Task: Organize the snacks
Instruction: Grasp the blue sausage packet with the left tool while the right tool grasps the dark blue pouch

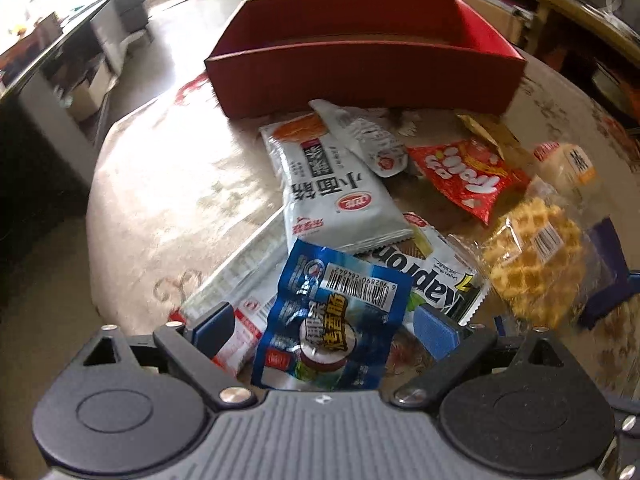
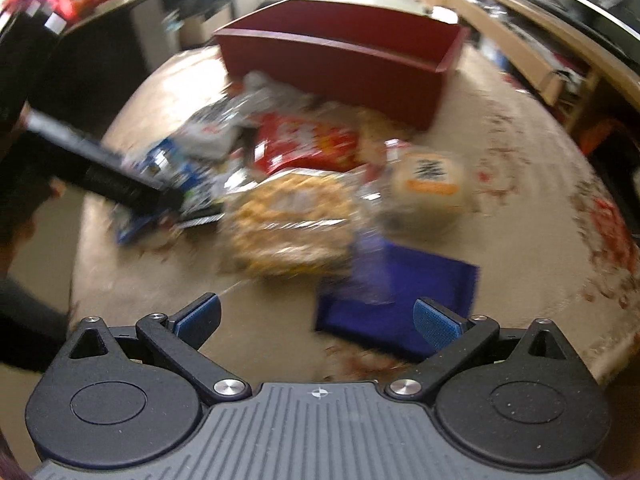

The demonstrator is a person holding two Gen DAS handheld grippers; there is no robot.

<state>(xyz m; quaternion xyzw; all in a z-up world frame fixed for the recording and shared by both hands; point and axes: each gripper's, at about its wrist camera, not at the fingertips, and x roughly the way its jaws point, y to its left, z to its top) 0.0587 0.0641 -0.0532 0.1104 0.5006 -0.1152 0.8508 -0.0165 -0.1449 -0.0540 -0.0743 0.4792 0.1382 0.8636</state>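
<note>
A pile of snack packets lies on a round table in front of a red box [image 1: 360, 68]. My left gripper [image 1: 324, 324] is open, its blue pads on either side of a blue packet [image 1: 332, 320] at the near end of the pile. Behind it lie a white packet [image 1: 336, 192], a red packet [image 1: 464, 176] and a bagged waffle [image 1: 532, 264]. My right gripper [image 2: 316, 320] is open and empty, just short of a dark blue packet [image 2: 400, 304]. The right wrist view is blurred; the waffle [image 2: 288, 220], a round bun [image 2: 428, 184] and the red box [image 2: 344, 56] show there.
The left gripper's body [image 2: 100, 172] reaches into the pile from the left in the right wrist view. Wooden shelves [image 2: 532, 52] stand at the right, dark furniture [image 1: 48, 92] at the left. The table's edge [image 1: 92, 208] curves close on the left.
</note>
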